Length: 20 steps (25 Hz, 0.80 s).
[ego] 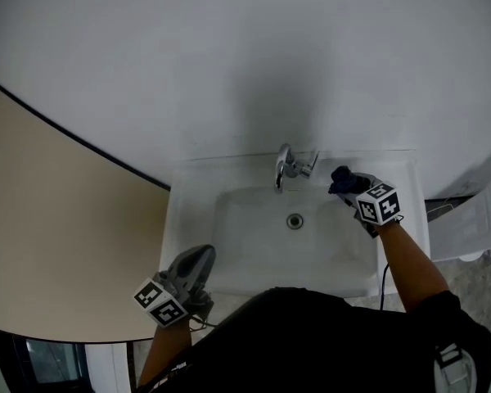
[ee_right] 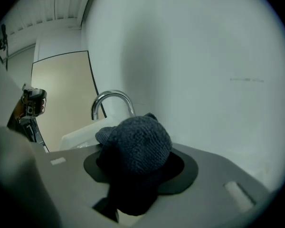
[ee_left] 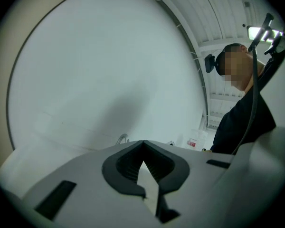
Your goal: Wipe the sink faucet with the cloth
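A chrome faucet (ego: 285, 167) stands at the back rim of the white sink (ego: 188, 211). My right gripper (ego: 349, 188) hovers just right of the faucet, over the sink's back right corner, shut on a dark blue knitted cloth (ego: 341, 178). In the right gripper view the bunched cloth (ee_right: 138, 144) fills the jaws and the faucet's curved spout (ee_right: 111, 100) rises just behind it, apart from it. My left gripper (ego: 200, 259) sits shut and empty over the sink's front left corner. In the left gripper view its jaws meet at the tip (ee_left: 143, 145), with the faucet (ee_left: 122, 138) small beyond.
The drain (ego: 295, 220) lies in the middle of the basin. A beige panel (ego: 57, 244) with a dark curved edge fills the left. A white wall rises behind the sink. A white bin-like object (ego: 473, 224) stands on the floor at the right.
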Each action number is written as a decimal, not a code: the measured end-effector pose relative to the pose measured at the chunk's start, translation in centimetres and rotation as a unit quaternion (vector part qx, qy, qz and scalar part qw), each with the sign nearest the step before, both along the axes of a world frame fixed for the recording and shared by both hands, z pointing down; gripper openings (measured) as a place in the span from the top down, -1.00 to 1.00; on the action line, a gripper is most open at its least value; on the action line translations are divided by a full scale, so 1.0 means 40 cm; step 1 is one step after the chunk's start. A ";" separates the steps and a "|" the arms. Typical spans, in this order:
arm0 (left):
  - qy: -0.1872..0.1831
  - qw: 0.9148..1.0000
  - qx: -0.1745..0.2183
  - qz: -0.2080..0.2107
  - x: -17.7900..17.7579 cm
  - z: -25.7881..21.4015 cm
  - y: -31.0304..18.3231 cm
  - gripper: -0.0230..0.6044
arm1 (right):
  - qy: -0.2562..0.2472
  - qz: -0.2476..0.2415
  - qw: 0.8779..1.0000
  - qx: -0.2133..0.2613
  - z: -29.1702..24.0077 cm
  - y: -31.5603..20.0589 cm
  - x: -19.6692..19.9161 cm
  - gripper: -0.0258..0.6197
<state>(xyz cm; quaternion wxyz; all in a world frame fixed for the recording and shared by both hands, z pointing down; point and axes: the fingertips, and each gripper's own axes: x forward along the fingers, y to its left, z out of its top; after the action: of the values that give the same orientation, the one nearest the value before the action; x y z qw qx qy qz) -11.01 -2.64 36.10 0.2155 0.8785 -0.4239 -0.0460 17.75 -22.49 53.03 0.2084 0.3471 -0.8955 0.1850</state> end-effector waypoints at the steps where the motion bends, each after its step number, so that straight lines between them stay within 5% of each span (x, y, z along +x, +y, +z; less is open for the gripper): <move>1: -0.004 1.000 -0.006 -0.002 0.010 0.008 -0.025 0.93 | 0.007 -0.006 1.000 0.003 0.017 -0.045 -0.008 0.36; 9: 0.001 0.998 -0.055 0.021 -0.013 0.098 -0.164 0.93 | 0.098 -0.019 0.995 0.004 0.164 -0.266 -0.107 0.36; 15: 0.014 0.995 -0.068 0.065 -0.111 0.151 -0.225 0.93 | 0.144 -0.008 0.989 0.013 0.199 -0.300 -0.141 0.36; 20: 0.013 0.995 -0.069 0.071 -0.174 0.170 -0.227 0.93 | 0.208 -0.053 0.977 0.017 0.219 -0.282 -0.160 0.41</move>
<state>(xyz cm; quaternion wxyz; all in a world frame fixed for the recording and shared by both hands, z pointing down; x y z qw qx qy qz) -17.96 -11.72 42.88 0.2841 0.8886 -0.3599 -0.0126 11.34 -33.79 61.79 0.3938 0.3338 -0.8525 0.0825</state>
